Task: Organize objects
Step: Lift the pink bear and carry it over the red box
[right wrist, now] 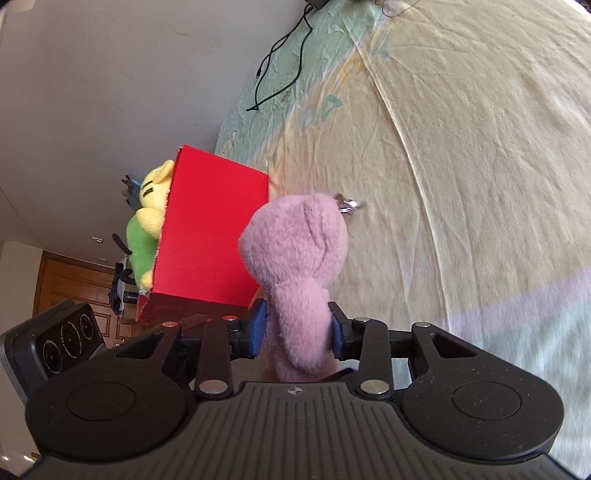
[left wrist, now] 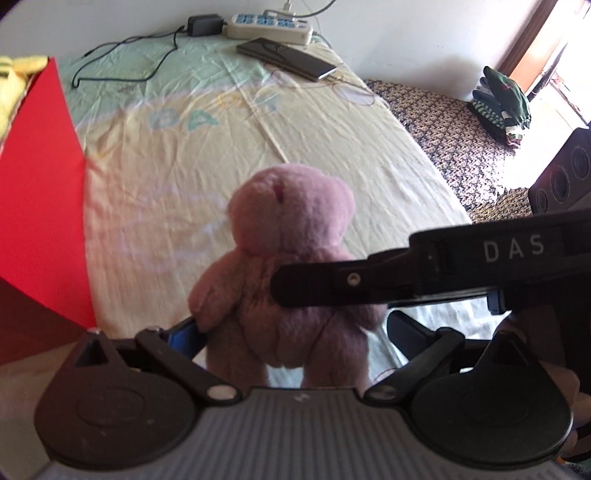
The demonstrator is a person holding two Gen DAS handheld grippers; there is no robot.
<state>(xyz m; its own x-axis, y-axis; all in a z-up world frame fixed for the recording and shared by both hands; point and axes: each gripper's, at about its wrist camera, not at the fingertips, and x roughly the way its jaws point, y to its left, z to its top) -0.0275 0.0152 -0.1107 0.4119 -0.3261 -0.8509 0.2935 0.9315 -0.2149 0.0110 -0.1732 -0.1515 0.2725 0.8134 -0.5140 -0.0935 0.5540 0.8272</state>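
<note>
A pink plush bear (left wrist: 291,236) stands upright on the pale yellow bed sheet (left wrist: 159,192). My left gripper (left wrist: 291,328) is open wide, one finger on either side of the bear's lower body. One black finger (left wrist: 351,284) of my right gripper reaches in from the right across the bear's middle. In the right wrist view my right gripper (right wrist: 297,328) is shut on the bear (right wrist: 295,251), its blue pads (right wrist: 258,328) pressing into the plush. A red box (right wrist: 210,236) stands just left of the bear with a yellow and green plush toy (right wrist: 147,221) in it. The box (left wrist: 37,177) fills the left edge of the left wrist view.
At the head of the bed lie a white power strip (left wrist: 269,26), a black adapter (left wrist: 203,24) with its cable (left wrist: 122,62), and a dark flat device (left wrist: 288,57). Folded clothes (left wrist: 502,103) sit on a patterned cover (left wrist: 443,125) to the right. A small metal ring (right wrist: 347,203) hangs at the bear's head.
</note>
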